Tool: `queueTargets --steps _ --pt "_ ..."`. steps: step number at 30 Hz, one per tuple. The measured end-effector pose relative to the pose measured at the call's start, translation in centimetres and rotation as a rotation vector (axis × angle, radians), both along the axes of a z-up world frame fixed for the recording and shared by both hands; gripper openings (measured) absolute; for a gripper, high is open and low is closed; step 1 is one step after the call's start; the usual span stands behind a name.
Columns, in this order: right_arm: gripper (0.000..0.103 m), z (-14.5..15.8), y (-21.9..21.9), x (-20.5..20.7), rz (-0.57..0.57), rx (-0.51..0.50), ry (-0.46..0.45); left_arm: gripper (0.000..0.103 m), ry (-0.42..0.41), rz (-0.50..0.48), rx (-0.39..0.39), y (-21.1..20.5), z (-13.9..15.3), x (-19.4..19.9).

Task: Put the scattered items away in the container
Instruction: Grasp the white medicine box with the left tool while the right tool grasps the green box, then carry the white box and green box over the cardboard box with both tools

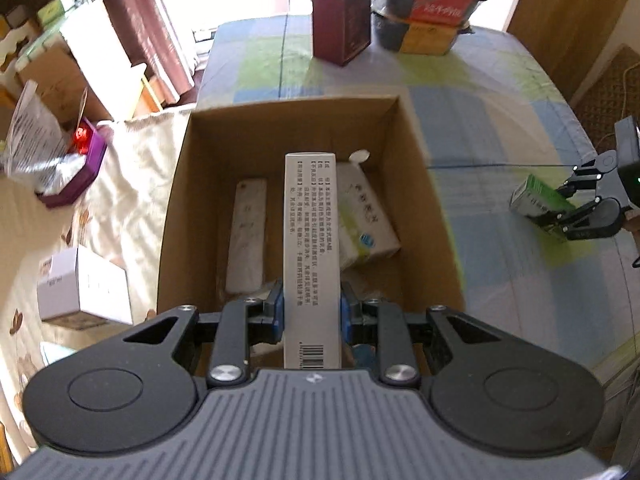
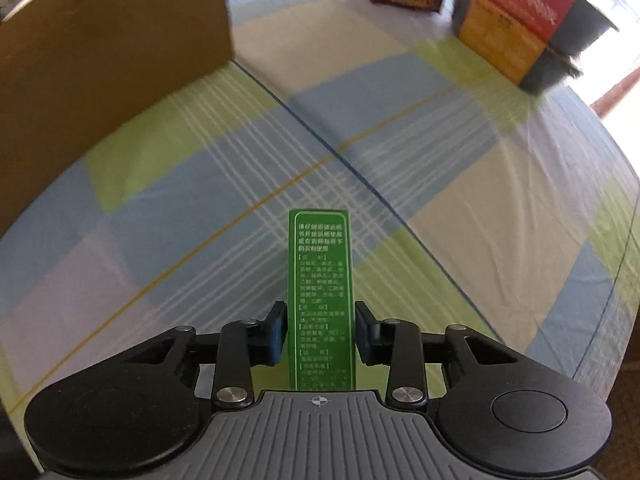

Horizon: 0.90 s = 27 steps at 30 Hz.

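Checked cloth [image 1: 500, 128] in blue, green and cream covers the surface. At 12 o'clock a maroon carton [image 1: 342, 20] stands upright, top flap open; at 1 o'clock two stacked bowl packs [image 1: 430, 12], red over yellow. At 9 o'clock a purple box [image 1: 74, 178] with a clear bag, white box [image 1: 84, 290] at 8 o'clock on floral fabric [image 1: 132, 184]. Curtain [image 1: 148, 20] at 11 o'clock.

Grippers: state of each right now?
Left gripper: closed on the grey box, over the cardboard box.
Right gripper: closed on the green box.
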State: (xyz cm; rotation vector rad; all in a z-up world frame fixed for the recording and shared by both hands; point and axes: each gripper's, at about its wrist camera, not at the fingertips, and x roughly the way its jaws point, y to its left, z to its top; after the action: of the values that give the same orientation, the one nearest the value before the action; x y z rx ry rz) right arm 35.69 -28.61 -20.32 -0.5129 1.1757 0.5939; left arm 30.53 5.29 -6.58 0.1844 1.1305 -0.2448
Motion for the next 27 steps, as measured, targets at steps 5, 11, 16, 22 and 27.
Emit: queueTargets --steps 5,11,16,22,27 --pt "0.033 -1.0 0.3 0.1 -0.082 0.012 0.039 0.022 0.009 0.020 -0.001 1.2 -0.3 -0.7" --pt "0.033 -0.7 1.4 -2.2 -0.172 0.062 0.094 0.022 0.019 0.032 -0.005 1.9 -1.1 -1.3" --pt "0.033 -0.1 2.6 -4.9 -0.254 0.153 0.143 0.022 0.017 0.036 -0.014 2.2 -1.5 -2.0" --pt "0.033 1.7 3.9 -7.1 -0.346 0.298 0.194 0.022 0.007 0.027 -0.015 2.5 -1.4 -2.8" --pt "0.033 4.6 6.6 -6.8 -0.400 0.458 0.195 0.022 0.003 0.033 -0.015 3.1 -1.7 -3.2"
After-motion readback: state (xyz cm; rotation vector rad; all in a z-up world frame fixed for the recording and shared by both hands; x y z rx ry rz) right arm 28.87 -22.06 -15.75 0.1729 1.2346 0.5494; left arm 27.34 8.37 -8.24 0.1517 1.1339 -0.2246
